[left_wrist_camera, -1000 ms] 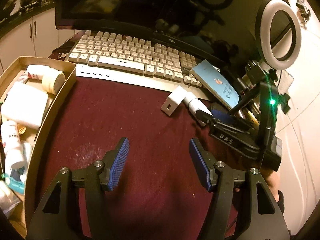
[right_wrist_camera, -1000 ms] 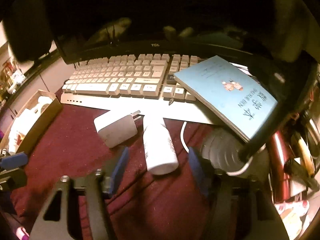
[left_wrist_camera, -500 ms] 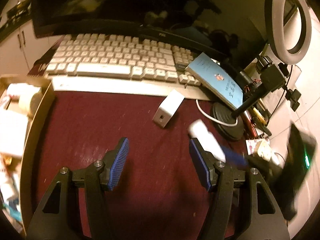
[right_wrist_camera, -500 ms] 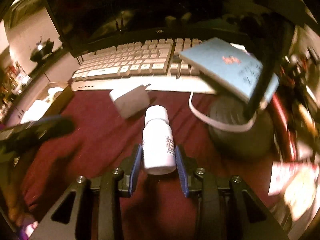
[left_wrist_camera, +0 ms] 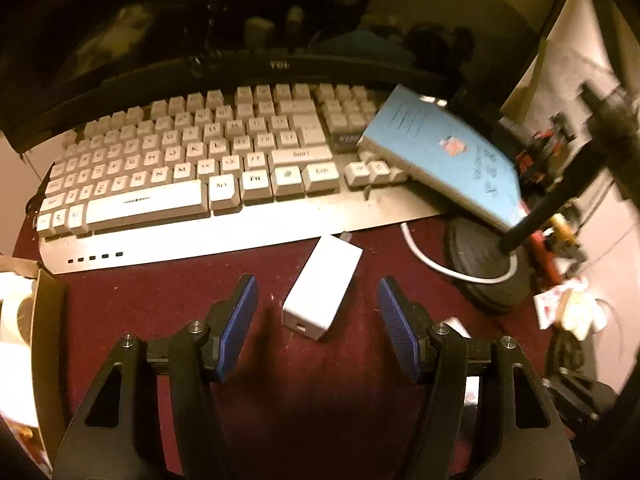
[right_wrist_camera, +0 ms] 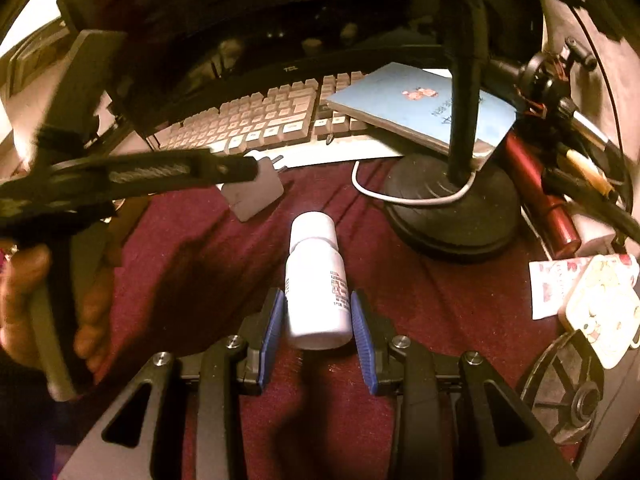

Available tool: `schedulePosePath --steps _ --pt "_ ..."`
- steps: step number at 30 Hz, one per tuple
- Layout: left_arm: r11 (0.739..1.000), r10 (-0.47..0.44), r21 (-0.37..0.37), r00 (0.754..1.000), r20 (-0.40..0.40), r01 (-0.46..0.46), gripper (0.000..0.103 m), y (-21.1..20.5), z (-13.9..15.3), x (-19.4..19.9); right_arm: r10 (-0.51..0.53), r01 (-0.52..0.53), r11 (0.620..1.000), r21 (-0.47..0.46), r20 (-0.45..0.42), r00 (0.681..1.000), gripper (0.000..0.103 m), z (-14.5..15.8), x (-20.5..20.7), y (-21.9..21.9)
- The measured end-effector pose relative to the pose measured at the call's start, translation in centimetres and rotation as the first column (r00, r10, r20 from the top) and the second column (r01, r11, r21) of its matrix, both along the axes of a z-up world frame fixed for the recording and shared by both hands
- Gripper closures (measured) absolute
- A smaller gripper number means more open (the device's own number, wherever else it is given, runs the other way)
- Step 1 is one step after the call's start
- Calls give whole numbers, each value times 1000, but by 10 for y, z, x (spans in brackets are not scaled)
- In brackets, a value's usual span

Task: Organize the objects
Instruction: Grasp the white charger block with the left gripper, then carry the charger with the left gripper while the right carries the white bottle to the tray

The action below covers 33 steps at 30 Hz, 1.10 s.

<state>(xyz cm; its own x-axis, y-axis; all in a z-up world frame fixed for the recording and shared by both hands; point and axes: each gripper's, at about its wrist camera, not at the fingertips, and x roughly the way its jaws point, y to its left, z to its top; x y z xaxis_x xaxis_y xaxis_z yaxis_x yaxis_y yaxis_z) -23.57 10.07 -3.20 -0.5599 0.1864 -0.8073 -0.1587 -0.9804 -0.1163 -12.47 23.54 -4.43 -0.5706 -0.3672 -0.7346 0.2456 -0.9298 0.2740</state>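
— On the dark red cloth (left_wrist_camera: 152, 300) in front of us we see a white bottle (right_wrist_camera: 316, 280) lying on its side. Our right gripper (right_wrist_camera: 317, 320) is clenched on it, with the blue pads (right_wrist_camera: 362, 332) pressed to both sides near its bottom. The round cap points away from us.

— And our left gripper (left_wrist_camera: 316, 320)?

— Its jaws stand wide apart with nothing in them. A white boxy charger (left_wrist_camera: 322, 288) lies on the cloth between the fingers, but they don't touch it.

— What is around us?

— A pale keyboard (left_wrist_camera: 192, 168) with square bumpy keys sits behind, under a black screen (left_wrist_camera: 200, 20). A flat blue book (left_wrist_camera: 440, 152) leans on the keyboard's right end. A black round stand base (right_wrist_camera: 452, 212) with a pole sits close to the bottle's right, and a white cord (right_wrist_camera: 400, 198) curls around it. From the right camera, our left gripper reaches across and hides part of the charger.

— Anything on the left?

— A brown cardboard box (left_wrist_camera: 48, 320) with white things inside, too blurry to name.
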Motion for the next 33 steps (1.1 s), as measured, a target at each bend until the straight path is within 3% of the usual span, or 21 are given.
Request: schedulePosePath --steps 2,5,8,14,21,24,33 --pt "1000 -6 15 1000 11 6 69 2 -6 -4 1 -1 1000 0 0 1000 69 0 1 0" --pt "1000 -26 -10 1000 10 26 81 7 -10 -1 1 -1 1000 1 -1 1000 69 0 1 -1" --pt "999 -16 -33 1000 1 16 81 6 -9 12 2 -2 1000 -7 2 1000 69 -1 0 -1" --pt "991 35 128 998 50 -41 81 -27 -3 78 17 -15 998 -58 35 999 69 -2 6 1" --pt "954 163 246 986 43 -168 81 -74 4 171 67 -65 996 -58 38 997 69 3 30 -15" --pt "941 217 260 976 36 -218 81 -93 5 200 103 -99 991 -87 37 994 69 6 37 -29" --pt "905 279 325 959 37 -276 81 -136 7 231 177 -177 983 47 14 984 69 11 49 -87"
